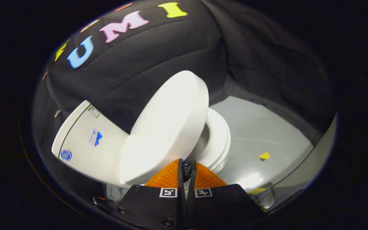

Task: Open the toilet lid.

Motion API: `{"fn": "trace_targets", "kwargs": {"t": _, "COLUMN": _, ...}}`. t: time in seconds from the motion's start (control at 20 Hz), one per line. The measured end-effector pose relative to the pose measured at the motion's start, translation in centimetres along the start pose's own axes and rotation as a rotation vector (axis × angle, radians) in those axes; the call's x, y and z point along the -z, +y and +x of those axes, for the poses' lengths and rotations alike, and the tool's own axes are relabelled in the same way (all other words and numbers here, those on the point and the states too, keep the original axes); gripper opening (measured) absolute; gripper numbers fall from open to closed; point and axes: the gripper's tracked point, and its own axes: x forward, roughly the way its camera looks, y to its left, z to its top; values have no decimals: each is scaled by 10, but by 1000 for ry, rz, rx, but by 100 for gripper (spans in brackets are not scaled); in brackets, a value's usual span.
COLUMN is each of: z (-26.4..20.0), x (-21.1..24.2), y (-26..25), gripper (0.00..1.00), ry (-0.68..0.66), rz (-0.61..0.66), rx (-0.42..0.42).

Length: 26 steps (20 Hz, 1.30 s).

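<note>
The gripper (187,169) has its two ribbed, wedge-shaped fingers (168,177) drawn almost together, with a small dark rounded tab (188,168) pinched in the narrow slit between them; both fingers press on it. The tab bears tiny pale markings, too small to make out. Behind the fingers sit two flat matte plates, each carrying one square black-and-white marker (168,192), so two markers in all, with a few round screw heads lower down.

The tab sits at the lower edge of the toilet lid (168,127), a single smooth, thick, oval white lid with rounded edges. The lid is raised partway, tilted up off the seat, its broad face turned toward the fingers and its far rim lifted toward the booth wall.

Just beyond the lid, on its right, the toilet seat (217,140) shows as a glossy white ring with stepped edges, the bowl opening dark under the lid. To the lid's left lies the cistern (88,140), a smooth white box with rounded corners, carrying three small stickers.

The toilet stands on a pale, glossy floor (260,131) that catches a bright reflection near the fingers. One small yellow mark (264,156) lies on the floor well apart from the seat. Quilted black cloth (158,54) hangs behind, creased and stitched in long lines
</note>
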Motion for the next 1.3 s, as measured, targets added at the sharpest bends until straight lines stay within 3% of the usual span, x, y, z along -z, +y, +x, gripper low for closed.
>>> {"fn": "trace_targets", "kwargs": {"t": 0.2, "z": -32, "x": -33, "y": 61, "gripper": 5, "ry": -130, "rz": -277, "rx": 38}}
{"fn": "trace_targets", "kwargs": {"t": 0.4, "z": -50, "x": -46, "y": 107, "gripper": 5, "ry": -224, "rz": -416, "rx": 45}}
{"fn": "trace_targets", "kwargs": {"t": 0.6, "z": -66, "x": -50, "y": 161, "gripper": 5, "ry": -284, "rz": -474, "rx": -23}}
{"fn": "trace_targets", "kwargs": {"t": 0.9, "z": -81, "x": -42, "y": 245, "gripper": 5, "ry": -329, "rz": -464, "rx": -187}}
{"fn": "trace_targets", "kwargs": {"t": 1.3, "z": -83, "x": -23, "y": 305, "gripper": 5, "ry": -343, "rz": -487, "rx": -279}}
